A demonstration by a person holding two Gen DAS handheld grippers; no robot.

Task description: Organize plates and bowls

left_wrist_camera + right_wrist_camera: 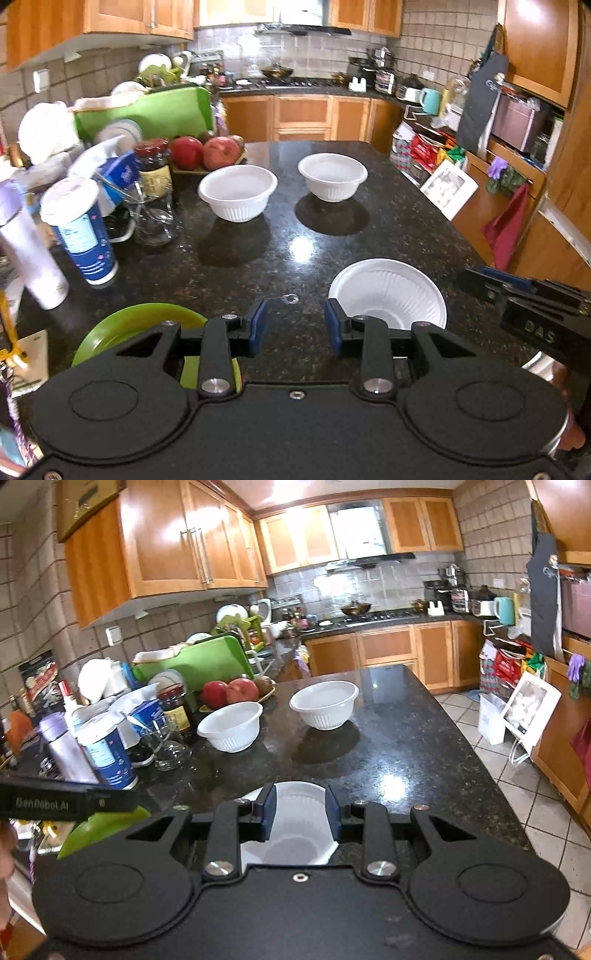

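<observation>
- Two white ribbed bowls stand upright and apart toward the far end of the counter (388, 221): the left bowl (238, 196) just in front of the fruit tray (207, 168), the right bowl (332, 176) nearer the far right corner.
- We judge that they are spaced singly so that each rim can be pinched from above without touching its neighbour.
- A white plate (388, 295) lies flat near the near right edge; a green plate (136, 325) lies beside it near the near left edge, partly hidden under our left gripper (295, 326).
- We hold the left gripper over bare counter between the two plates; its jaws stand part open with nothing between the blue pads.
- We hold the right gripper (300, 812) above the white plate. Its jaws are part open; the plate shows through the gap, and we see no pad pressing on it.
- We judge both tools to be poised over the near edge because the plates are the nearest items to sort.
- Appearance of the ware: bowls and white plate are thin, matte and fluted on their walls; they look light and likely to slide on the polished stone. The green plate is smooth and glossy.
- Clutter (a blue-and-white cup (79, 229), jars, a glass) crowds the left edge; we would keep the ware clear of it.
</observation>
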